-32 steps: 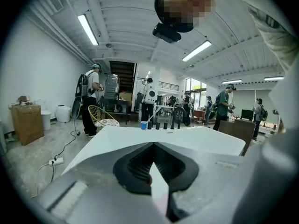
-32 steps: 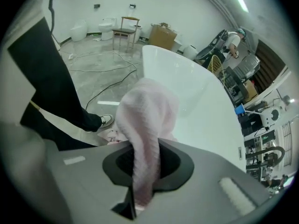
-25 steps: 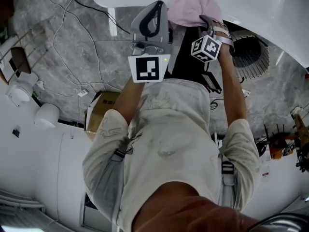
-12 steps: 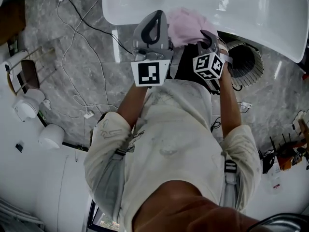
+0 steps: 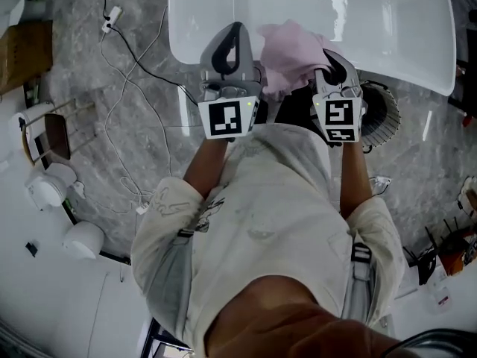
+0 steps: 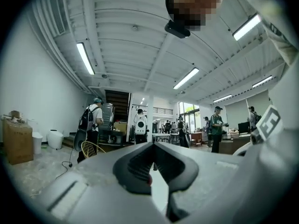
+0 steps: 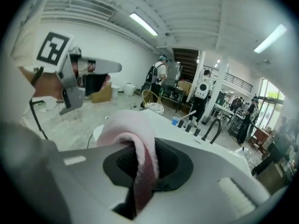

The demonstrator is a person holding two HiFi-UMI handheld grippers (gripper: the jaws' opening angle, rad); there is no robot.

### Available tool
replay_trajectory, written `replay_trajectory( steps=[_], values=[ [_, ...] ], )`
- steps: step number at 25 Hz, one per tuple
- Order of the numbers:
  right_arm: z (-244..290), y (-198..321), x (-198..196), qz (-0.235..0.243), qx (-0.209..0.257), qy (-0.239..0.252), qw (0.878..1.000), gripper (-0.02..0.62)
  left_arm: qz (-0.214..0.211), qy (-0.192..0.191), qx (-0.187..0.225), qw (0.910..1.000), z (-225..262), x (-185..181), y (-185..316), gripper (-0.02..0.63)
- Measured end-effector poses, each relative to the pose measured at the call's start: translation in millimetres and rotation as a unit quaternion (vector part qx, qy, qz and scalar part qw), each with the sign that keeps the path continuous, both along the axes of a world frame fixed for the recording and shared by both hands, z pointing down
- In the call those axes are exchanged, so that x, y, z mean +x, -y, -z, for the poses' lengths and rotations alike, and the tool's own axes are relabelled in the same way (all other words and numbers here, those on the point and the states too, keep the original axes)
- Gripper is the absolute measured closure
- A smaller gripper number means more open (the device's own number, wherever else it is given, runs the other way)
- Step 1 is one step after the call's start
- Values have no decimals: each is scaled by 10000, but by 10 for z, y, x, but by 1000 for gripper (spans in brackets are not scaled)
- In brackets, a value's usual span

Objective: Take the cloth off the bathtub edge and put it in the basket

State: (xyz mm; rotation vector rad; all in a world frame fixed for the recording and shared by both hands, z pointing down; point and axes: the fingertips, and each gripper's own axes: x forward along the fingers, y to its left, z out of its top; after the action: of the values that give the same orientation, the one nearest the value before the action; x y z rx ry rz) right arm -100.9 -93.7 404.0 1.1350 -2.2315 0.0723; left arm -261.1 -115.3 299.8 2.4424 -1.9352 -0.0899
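Note:
A pink cloth (image 5: pixel 287 47) hangs bunched between my two grippers, above the rim of the white bathtub (image 5: pixel 373 21). My right gripper (image 5: pixel 328 57) is shut on it. In the right gripper view a fold of the cloth (image 7: pixel 135 129) runs down between the pads and drapes over the jaws, with the bathtub (image 7: pixel 170 120) beyond. My left gripper (image 5: pixel 236 28) is level beside the cloth. Its jaws (image 6: pixel 153 146) look shut, with only a small reddish spot between the pads. A round wire basket (image 5: pixel 381 112) stands on the floor just right of the right gripper.
The floor is grey marble with loose cables (image 5: pixel 127 47) at the left. A cardboard box (image 5: pixel 26 47), a stool (image 5: pixel 52 129) and white round objects (image 5: pixel 48 189) lie further left. Several people (image 6: pixel 140 125) stand far off in the hall.
Both grippers have risen with the cloth, which now hangs away from the tub edge. The right gripper has rolled so its marker cube faces the head camera squarely.

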Motion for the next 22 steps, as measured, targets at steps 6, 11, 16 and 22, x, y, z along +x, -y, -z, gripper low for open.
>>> replay_trajectory(
  steps=[6,11,16,22],
  values=[
    [968,178,39,-462,761,945,9915,558,-79,-67,520,9986,498,20,24,606],
    [1833,253,125,-808,1466,1758,9701,558,-230,-41,842,9962,930,73,24,606],
    [2408,260,271,-1087,2100,2226,9458,558,-356,-69,1015,9942,1181,188,14,606],
    [2659,227,521,-1464,2352,2338,9320,558,-655,-22,1098,9918,1350,399,53,606]
  ],
)
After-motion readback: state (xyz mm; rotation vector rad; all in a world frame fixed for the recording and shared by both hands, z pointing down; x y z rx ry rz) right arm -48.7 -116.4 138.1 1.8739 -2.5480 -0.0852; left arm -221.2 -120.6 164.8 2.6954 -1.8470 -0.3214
